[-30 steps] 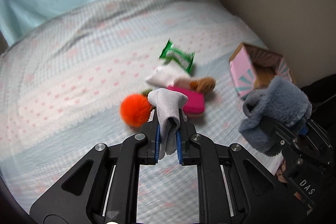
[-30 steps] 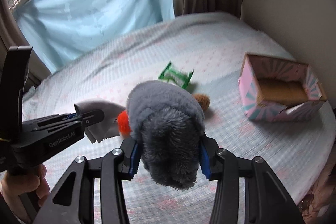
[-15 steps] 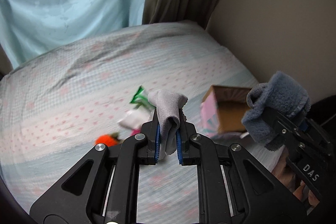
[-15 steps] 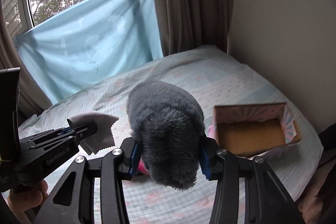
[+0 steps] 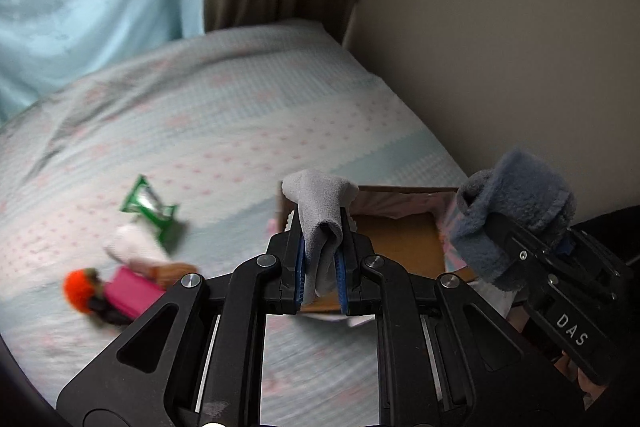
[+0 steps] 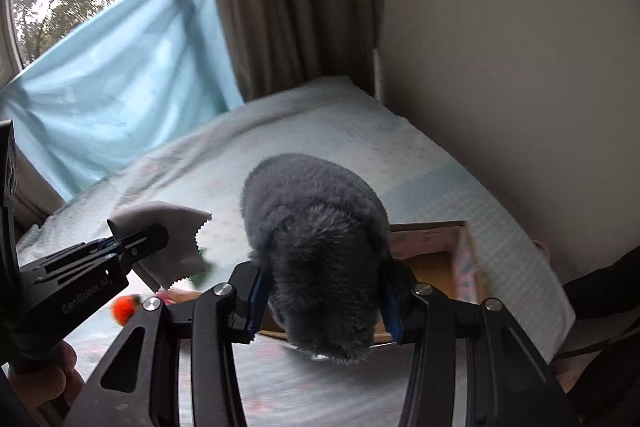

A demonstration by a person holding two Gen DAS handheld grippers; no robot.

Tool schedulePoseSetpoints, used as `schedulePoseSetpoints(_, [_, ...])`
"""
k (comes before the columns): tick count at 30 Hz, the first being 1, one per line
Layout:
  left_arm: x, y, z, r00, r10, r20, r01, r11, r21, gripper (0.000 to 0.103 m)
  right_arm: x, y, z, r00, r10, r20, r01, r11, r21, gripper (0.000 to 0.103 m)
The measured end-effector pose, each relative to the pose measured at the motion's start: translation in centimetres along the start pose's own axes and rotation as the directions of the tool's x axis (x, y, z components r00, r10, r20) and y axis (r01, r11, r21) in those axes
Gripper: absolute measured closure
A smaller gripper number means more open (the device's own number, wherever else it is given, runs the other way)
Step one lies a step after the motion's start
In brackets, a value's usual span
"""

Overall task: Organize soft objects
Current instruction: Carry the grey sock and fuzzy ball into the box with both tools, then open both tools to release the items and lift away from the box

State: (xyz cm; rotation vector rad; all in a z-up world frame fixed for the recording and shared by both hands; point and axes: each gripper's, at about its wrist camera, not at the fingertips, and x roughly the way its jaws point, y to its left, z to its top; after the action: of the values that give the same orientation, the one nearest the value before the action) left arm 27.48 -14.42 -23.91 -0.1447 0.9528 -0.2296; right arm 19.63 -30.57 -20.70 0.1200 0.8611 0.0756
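Observation:
My left gripper (image 5: pixel 320 277) is shut on a light grey cloth (image 5: pixel 320 211), held above the bed just in front of the pink cardboard box (image 5: pixel 404 227). My right gripper (image 6: pixel 322 301) is shut on a fluffy dark grey sock (image 6: pixel 316 251), held over the near edge of the same box (image 6: pixel 436 259). In the left wrist view the sock (image 5: pixel 516 211) and right gripper are at the right, beside the box. In the right wrist view the cloth (image 6: pixel 168 239) and left gripper (image 6: pixel 144 239) are at the left.
On the bed (image 5: pixel 220 131) to the left lie an orange pompom (image 5: pixel 80 291), a pink block (image 5: pixel 128 295), a white soft item (image 5: pixel 128 247), a brown item (image 5: pixel 172 273) and a green packet (image 5: pixel 150 207). A wall (image 5: pixel 500 47) runs along the right. Curtains (image 6: pixel 288 7) hang behind.
Both grippers have moved right toward the box, each still holding its item. The box now lies directly ahead; the loose items have slid to the left of view.

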Motion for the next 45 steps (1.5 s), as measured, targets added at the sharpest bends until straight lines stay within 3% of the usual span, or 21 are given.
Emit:
schedulePoseSetpoints(5, [5.7,-3.6,0.2,0.993,-0.001,-0.114,-0.002,1.0,-0.026,0.093,3.5,-4.6,0.2,0.994,-0.019,-0.107,0.019,1.0,-0.001,0.06])
schedulePoseSetpoints(12, [13.2,-5.8,-0.5,0.967,0.02,-0.252,-0.021,1.0,-0.002,0.093,9.9,-9.4,-0.5,0.96,-0.02,-0.279,0.031,0.999,0.038,0.06])
schedulePoseSetpoints(18, [19.6,-6.1,-1.8,0.924,0.043,-0.379,-0.039,0.999,0.017,0.093,15.5,-12.2,-2.1,0.902,-0.006,-0.432,0.044,0.996,0.079,0.06])
schedulePoseSetpoints(22, [23.2,-5.4,-3.5,0.878,0.061,-0.476,-0.058,0.998,0.023,0.093,18.0,-13.2,-2.4,0.875,0.009,-0.484,0.046,0.994,0.101,0.06])
schedulePoseSetpoints(27, [25.0,-5.6,-4.5,0.843,0.127,-0.523,-0.093,0.991,0.091,0.093,20.0,-13.5,-2.9,0.844,0.033,-0.536,0.046,0.99,0.134,0.06])
schedulePoseSetpoints(31, [24.8,-6.0,-4.5,0.851,0.102,-0.514,-0.052,0.992,0.112,0.091,20.8,-13.7,-2.3,0.843,0.062,-0.535,0.034,0.985,0.168,0.053])
schedulePoseSetpoints(32, [24.9,-6.3,-4.6,0.847,0.134,-0.515,-0.067,0.987,0.148,0.077,21.0,-13.9,-2.2,0.841,0.066,-0.537,0.034,0.984,0.173,0.049])
schedulePoseSetpoints(33, [25.0,-6.4,-4.7,0.835,0.18,-0.52,-0.094,0.978,0.187,0.059,21.1,-13.9,-2.0,0.84,0.066,-0.538,0.034,0.984,0.174,0.034])
schedulePoseSetpoints(34, [25.3,-6.5,-4.8,0.82,0.217,-0.529,-0.115,0.969,0.22,0.01,21.6,-13.9,-1.9,0.838,0.063,-0.542,0.034,0.985,0.167,0.008])
schedulePoseSetpoints(35, [25.3,-6.4,-4.8,0.822,0.211,-0.529,-0.109,0.97,0.219,0.001,21.7,-13.9,-1.7,0.835,0.059,-0.547,0.032,0.987,0.156,0.0])
schedulePoseSetpoints(36, [25.1,-6.1,-4.9,0.831,0.182,-0.525,-0.09,0.976,0.197,0.001,21.5,-13.8,-1.7,0.837,0.056,-0.544,0.027,0.989,0.143,0.0])
schedulePoseSetpoints(39, [24.8,-5.2,-5.0,0.832,0.12,-0.541,-0.072,0.991,0.11,0.001,21.2,-13.6,-1.8,0.846,0.045,-0.532,0.03,0.991,0.133,0.0])
schedulePoseSetpoints(45, [23.5,-4.9,-4.7,0.844,0.119,-0.524,-0.078,0.992,0.1,0.001,20.4,-13.5,-2.1,0.862,0.047,-0.505,0.027,0.99,0.138,0.0])
